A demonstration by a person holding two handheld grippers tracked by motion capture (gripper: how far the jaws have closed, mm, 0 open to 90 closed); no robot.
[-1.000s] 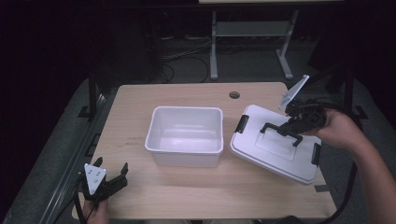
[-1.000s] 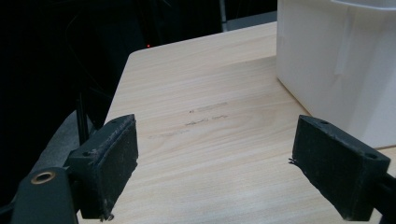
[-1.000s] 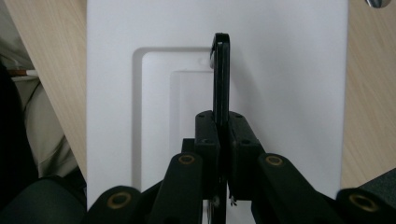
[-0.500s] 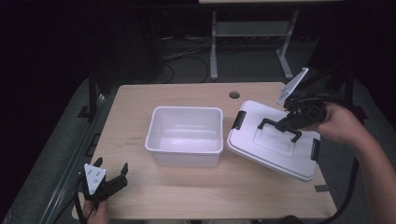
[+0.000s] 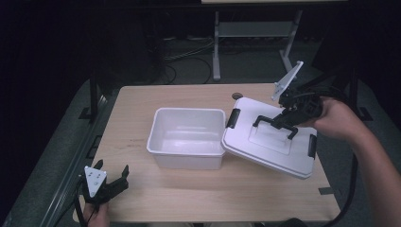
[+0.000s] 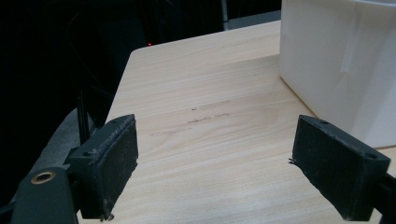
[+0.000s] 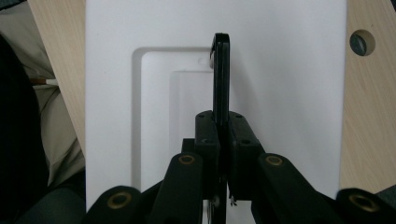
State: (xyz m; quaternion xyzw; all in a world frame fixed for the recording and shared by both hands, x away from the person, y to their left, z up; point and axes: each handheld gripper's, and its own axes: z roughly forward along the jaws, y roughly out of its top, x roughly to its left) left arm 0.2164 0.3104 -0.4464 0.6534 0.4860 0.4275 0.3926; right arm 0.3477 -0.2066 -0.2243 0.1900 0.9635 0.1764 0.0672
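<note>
A white lid [image 5: 265, 142] with black clips and a black handle [image 5: 274, 124] hangs tilted at the table's right, its left edge close over the rim of the white bin [image 5: 187, 137]. My right gripper [image 5: 289, 117] is shut on that handle. In the right gripper view the jaws pinch the thin black handle [image 7: 221, 79] edge-on over the lid [image 7: 280, 84]; the gripper [image 7: 223, 135] sits at its near end. My left gripper [image 5: 112, 179] rests open at the table's front left corner; its fingers [image 6: 116, 158] stand wide apart over bare wood, beside the bin's wall [image 6: 341, 65].
The wooden table [image 5: 189, 198] has a round cable hole [image 5: 237, 96] at its back edge. A small dark tape mark [image 5: 325, 190] lies near the front right. Beyond the table, a metal stand's legs [image 5: 216, 47] and cables lie on the dark floor.
My right gripper has lifted the lid by its handle and carried it left, toward the bin. The lid now tilts off the table. The left gripper has not moved.
</note>
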